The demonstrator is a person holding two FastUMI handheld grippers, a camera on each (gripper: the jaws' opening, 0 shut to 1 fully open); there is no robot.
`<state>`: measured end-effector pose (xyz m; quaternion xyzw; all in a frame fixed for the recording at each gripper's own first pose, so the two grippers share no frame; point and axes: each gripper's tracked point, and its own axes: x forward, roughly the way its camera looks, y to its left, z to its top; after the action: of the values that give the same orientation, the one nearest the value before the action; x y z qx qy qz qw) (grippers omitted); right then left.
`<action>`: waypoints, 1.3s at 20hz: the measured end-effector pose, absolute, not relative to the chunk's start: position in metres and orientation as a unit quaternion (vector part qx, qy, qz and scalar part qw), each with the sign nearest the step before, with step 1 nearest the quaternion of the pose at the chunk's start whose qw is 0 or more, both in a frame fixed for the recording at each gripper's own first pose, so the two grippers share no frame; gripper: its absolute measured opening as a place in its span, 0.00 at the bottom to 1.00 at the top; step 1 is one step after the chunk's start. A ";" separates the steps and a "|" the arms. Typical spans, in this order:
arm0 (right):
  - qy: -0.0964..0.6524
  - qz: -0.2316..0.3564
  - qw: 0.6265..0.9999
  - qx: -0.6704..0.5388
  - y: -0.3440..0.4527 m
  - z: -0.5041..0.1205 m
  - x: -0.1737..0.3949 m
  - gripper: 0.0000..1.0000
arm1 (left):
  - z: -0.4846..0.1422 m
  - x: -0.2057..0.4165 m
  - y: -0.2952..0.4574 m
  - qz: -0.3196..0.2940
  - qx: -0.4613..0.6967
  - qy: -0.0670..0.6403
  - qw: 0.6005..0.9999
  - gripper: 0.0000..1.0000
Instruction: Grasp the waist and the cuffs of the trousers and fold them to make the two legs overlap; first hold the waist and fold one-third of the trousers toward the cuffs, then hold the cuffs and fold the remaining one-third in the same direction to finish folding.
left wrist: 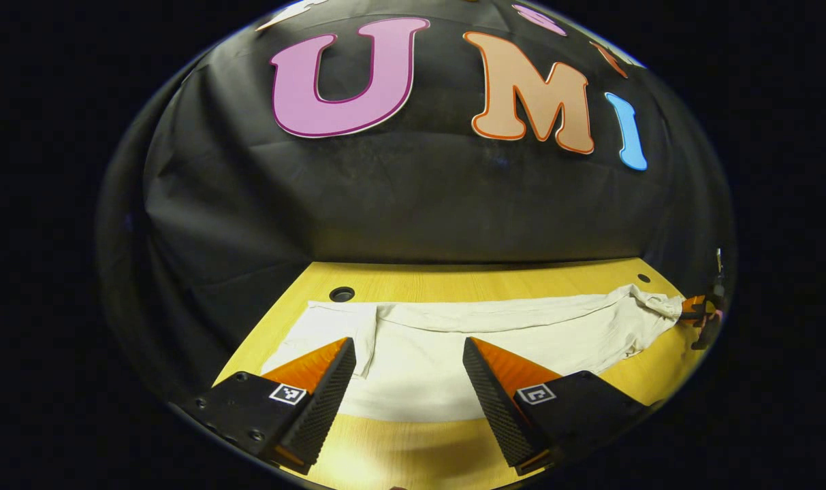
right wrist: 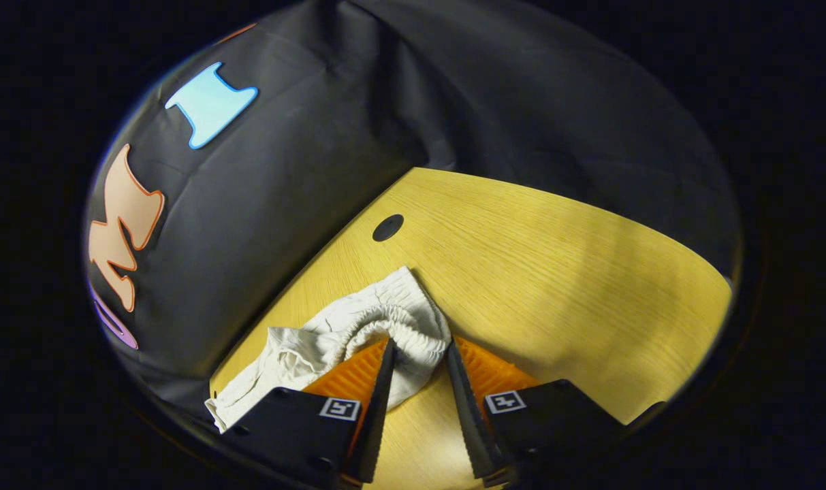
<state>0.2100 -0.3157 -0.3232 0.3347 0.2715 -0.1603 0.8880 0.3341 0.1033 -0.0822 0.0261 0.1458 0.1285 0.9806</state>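
In the left gripper view, the left gripper (left wrist: pixel 409 354) is spread wide and holds nothing. It sits low over the near side of the trousers (left wrist: pixel 494 333), which lie flat and lengthwise across the table (left wrist: pixel 453 282); pale cloth fills the gap between the two fingers. The cuff end lies toward the left, near a round hole (left wrist: pixel 342 294) in the tabletop. At the far right, the bunched waist reaches the other gripper, seen small at the edge.

In the right gripper view, the right gripper (right wrist: pixel 419 354) is partly open, its jaws on either side of the gathered elastic waist (right wrist: pixel 385 323). Whether either finger touches the cloth cannot be told. The rest of the trousers trails off to the left, along the table's back edge.

Each gripper carries small square coded markers; no readable writing shows on the trousers.
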 end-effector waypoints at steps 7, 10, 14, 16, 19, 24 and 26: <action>0.260 -0.159 0.907 0.291 -0.311 -0.312 0.214 0.18 | -0.081 0.332 0.098 0.130 0.017 0.144 0.981 0.96; 0.245 -0.158 0.921 0.258 -0.307 -0.293 0.210 0.18 | -0.076 0.329 0.100 0.136 0.006 0.137 0.981 0.96; 0.207 -0.145 0.939 0.234 -0.279 -0.252 0.202 0.18 | -0.071 0.324 0.107 0.140 -0.007 0.127 0.982 0.95; 0.191 -0.138 0.947 0.219 -0.260 -0.227 0.197 0.18 | -0.070 0.323 0.108 0.138 -0.013 0.126 0.982 0.96; 0.169 -0.110 0.957 0.209 -0.215 -0.197 0.193 0.18 | -0.072 0.320 0.113 0.132 -0.020 0.128 0.983 0.96; 0.156 -0.065 0.971 0.171 -0.115 -0.165 0.190 0.18 | -0.077 0.305 0.137 0.122 -0.039 0.131 0.983 0.98; 0.158 -0.042 0.974 0.154 -0.072 -0.163 0.196 0.18 | -0.082 0.299 0.138 0.116 -0.049 0.135 0.983 0.96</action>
<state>0.1960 -0.0719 -0.1631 0.1544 0.1578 -0.0419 0.9744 0.2992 0.1375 -0.0823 -0.0491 0.1350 0.1156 0.9829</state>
